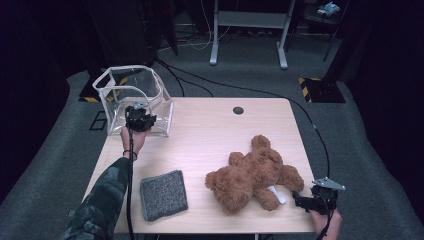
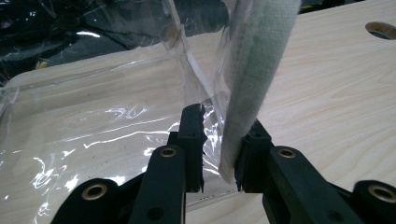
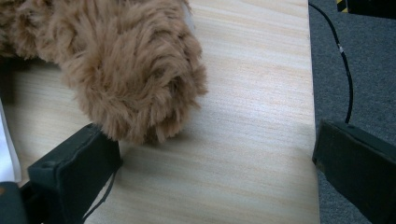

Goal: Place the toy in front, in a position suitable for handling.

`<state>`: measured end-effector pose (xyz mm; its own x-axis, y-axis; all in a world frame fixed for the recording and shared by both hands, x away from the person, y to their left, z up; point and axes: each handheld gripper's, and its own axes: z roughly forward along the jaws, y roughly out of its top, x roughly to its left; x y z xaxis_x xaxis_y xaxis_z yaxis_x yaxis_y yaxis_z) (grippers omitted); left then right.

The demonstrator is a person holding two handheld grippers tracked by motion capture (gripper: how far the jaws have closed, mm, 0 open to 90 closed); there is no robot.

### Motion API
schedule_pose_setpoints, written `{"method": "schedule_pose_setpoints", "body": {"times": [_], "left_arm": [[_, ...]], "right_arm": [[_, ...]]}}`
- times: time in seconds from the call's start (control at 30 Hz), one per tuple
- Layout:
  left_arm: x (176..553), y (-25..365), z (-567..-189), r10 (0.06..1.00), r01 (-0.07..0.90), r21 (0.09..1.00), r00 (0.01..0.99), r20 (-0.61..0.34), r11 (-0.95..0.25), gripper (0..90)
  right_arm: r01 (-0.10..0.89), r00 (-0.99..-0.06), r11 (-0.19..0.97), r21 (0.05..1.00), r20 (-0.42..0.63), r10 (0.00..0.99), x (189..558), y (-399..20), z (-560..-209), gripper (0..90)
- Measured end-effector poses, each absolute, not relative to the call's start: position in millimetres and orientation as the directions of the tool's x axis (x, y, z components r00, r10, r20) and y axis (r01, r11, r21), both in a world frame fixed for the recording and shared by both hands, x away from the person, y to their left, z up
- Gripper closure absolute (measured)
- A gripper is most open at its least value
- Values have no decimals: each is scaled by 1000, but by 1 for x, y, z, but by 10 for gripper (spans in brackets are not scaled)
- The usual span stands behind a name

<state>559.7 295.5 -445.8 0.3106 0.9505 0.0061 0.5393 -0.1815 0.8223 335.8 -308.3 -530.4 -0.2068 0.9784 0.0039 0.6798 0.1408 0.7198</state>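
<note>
Table point(image 1: 210, 130): pale wood, and everything here is placed off the teddy bear lying toward its near right.
Clear bag point(image 1: 134, 97): a see-through box-shaped bag with white edging, standing open at the far left corner, well apart from the bear.
Teddy bear point(image 1: 252, 175): brown, flat on its back, head toward the near edge.
Grey pad point(image 1: 163, 194): a fuzzy square lying just left of the bear's head, untouched.
Left gripper point(image 2: 219, 154): over at the bag, well left of the bear, jaws pinched on the white trim strip point(image 2: 259, 70) of the bag's wall, plastic crumpled beside it.
Right gripper point(image 3: 210, 163): just right of the bear's foot, jaws spread wide, nothing between them; one jaw sits right against the fur.
Step in hand: looks like steadying the bag's mouth so the bear can go in.
Doing it well: I'd keep the pinch on the trim, not the slippery film, and hold the rim taut and upright; then take the bear by the body, not a limp limb.
</note>
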Motion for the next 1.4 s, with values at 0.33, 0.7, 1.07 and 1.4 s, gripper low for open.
{"method": "schedule_pose_setpoints", "body": {"times": [0.33, 0.7, 1.07, 1.4], "left_arm": [[565, 297, -447, 951, 543, 818, 310, 16, -190, 744], [557, 304, -445, 957, 572, 805, 289, -17, -158, 408], [527, 319, -447, 940, 609, 779, 333, -81, -148, 201], [490, 298, -447, 896, 602, 774, 431, -109, -196, 87]], "right_arm": [[680, -207, 141, 720, 4, 978, 336, -308, -530, 2], [680, -207, 141, 720, 4, 978, 336, -308, -530, 2], [680, -206, 141, 719, 3, 979, 336, -308, -530, 2], [675, -224, 161, 720, -8, 975, 335, -307, -530, 0]]}}
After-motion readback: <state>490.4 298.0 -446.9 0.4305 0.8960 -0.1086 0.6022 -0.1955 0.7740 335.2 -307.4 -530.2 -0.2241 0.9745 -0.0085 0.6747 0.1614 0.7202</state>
